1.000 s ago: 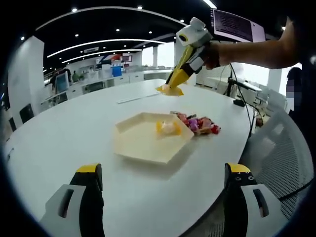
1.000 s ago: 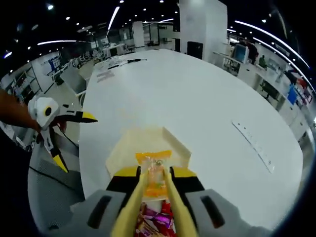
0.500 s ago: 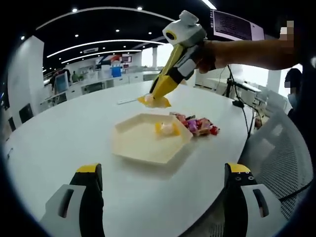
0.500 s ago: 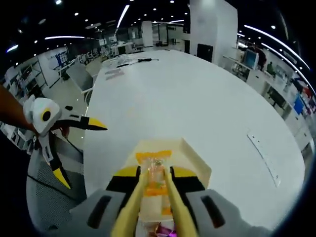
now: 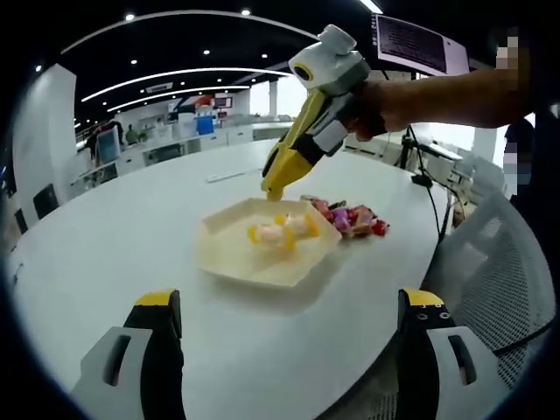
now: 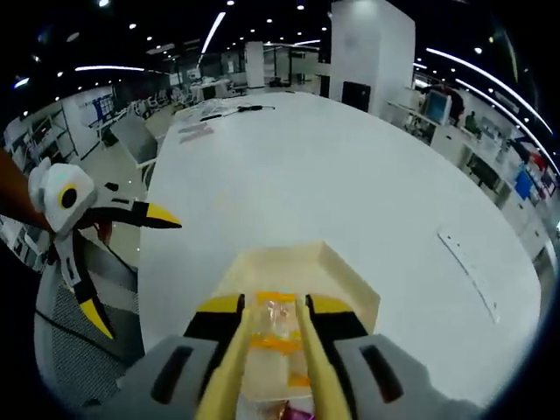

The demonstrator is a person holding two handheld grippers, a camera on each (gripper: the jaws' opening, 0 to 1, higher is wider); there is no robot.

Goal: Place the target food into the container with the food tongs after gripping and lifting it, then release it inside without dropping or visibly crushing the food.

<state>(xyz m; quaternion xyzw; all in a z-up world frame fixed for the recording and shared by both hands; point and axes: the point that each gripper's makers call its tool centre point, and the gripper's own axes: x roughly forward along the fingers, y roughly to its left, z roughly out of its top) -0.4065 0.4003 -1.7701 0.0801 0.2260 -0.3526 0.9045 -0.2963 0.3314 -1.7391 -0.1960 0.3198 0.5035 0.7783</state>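
A shallow cream hexagonal tray [image 5: 219,254] sits on the white table. Two orange-wrapped candies lie in it, one [image 5: 267,234] right under the tong tips and one [image 5: 302,225] just behind it. My right gripper [image 5: 308,140] hangs over the tray, its jaws clamped on yellow food tongs [image 5: 274,182] whose tips carry nothing. In the right gripper view the candy [image 6: 278,319] shows between the slightly parted tong blades, against the tray [image 6: 350,280]. My left gripper [image 5: 289,350] is open and bare near the table's edge, also seen off to the side [image 6: 131,269].
A pile of pink and red wrapped sweets [image 5: 350,219] lies on the table against the tray's right side. A mesh chair [image 5: 499,280] stands by the table edge. A flat white strip [image 6: 468,271] lies far out on the table.
The right gripper came down over the tray, and the orange candy left the tong tips and now lies in the tray. The left gripper stayed put.
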